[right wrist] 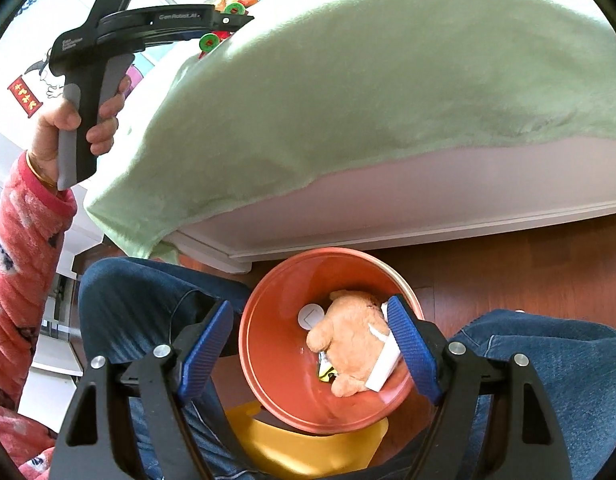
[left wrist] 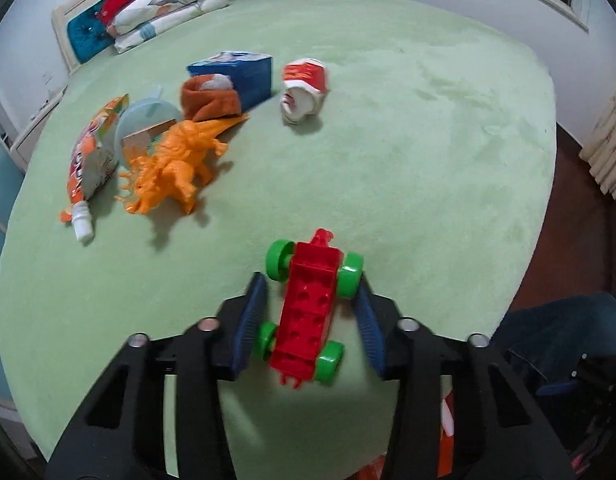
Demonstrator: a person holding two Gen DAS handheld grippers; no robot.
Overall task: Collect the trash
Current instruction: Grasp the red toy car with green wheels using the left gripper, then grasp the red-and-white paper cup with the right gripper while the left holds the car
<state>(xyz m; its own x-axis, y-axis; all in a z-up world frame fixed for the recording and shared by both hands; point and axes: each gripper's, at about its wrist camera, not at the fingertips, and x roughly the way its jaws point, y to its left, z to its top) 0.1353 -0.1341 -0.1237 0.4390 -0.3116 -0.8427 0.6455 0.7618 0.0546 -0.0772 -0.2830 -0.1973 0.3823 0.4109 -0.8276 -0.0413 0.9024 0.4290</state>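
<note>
Green plush blanket (left wrist: 388,140) covers the bed in the left wrist view. Left gripper (left wrist: 312,304) has its jaws narrowed around a red plastic block car with green wheels (left wrist: 308,304); the right pad touches a green wheel, the left pad sits just beside the car, so a firm grip cannot be confirmed. Farther back on the blanket: an orange plastic dinosaur (left wrist: 176,168), an orange printed drink pouch with a white cap (left wrist: 88,168), a pale blue round lid (left wrist: 148,124), a blue carton (left wrist: 240,76), and a crumpled red-and-white paper cup (left wrist: 304,88) lying apart to the right. Right wrist view: right gripper (right wrist: 312,348) hangs with jaws wide open and empty above an orange round plastic bin (right wrist: 276,380) on the wooden floor (right wrist: 508,264) beside the bed. A tan plush bear (right wrist: 348,348) and white paper scraps lie inside the bin. A hand (right wrist: 68,128) in a red fleece sleeve holds the left gripper's handle over the bed edge.
</note>
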